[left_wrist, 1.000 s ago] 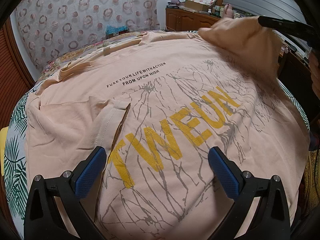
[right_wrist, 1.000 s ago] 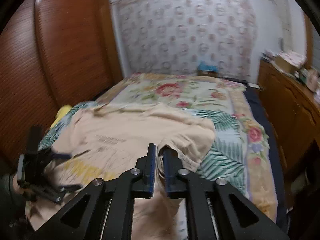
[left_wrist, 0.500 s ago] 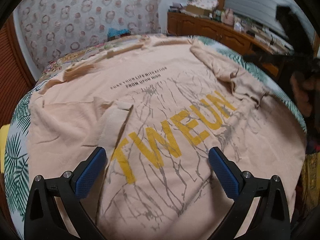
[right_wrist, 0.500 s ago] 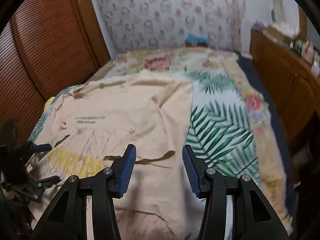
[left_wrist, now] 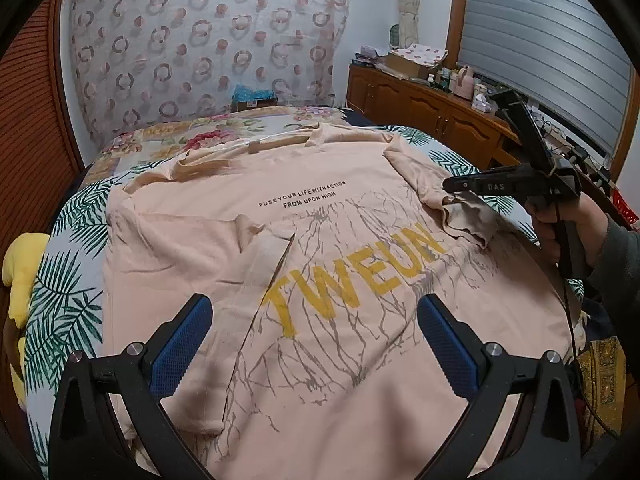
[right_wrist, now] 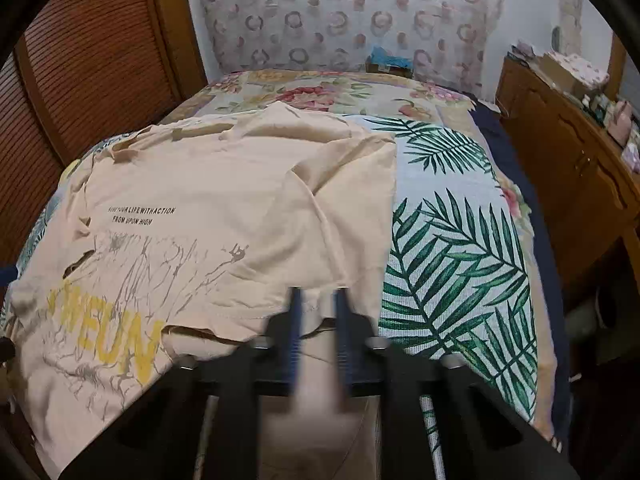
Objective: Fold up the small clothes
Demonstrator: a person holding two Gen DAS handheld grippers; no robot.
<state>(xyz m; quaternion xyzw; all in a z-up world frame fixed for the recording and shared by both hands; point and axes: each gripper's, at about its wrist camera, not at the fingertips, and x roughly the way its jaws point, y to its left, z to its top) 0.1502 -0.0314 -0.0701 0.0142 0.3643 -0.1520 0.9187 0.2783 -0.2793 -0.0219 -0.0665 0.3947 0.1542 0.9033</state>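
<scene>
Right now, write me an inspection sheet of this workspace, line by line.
Surface: bed with a leaf and flower print cover.
Job's things: peach T-shirt spread print side up, both sleeves folded inward onto the body.
Clutter: yellow soft item at the bed's edge; blue box at the head of the bed.
Grippers: left gripper open above the shirt, nothing between its pads. Right gripper shut on the folded sleeve's hem, blurred in its own view.
Cables: thin black cord hanging from the right gripper's handle.
Surroundings: wooden cabinet with small items on top, window blind, patterned curtain, slatted wooden doors.
</scene>
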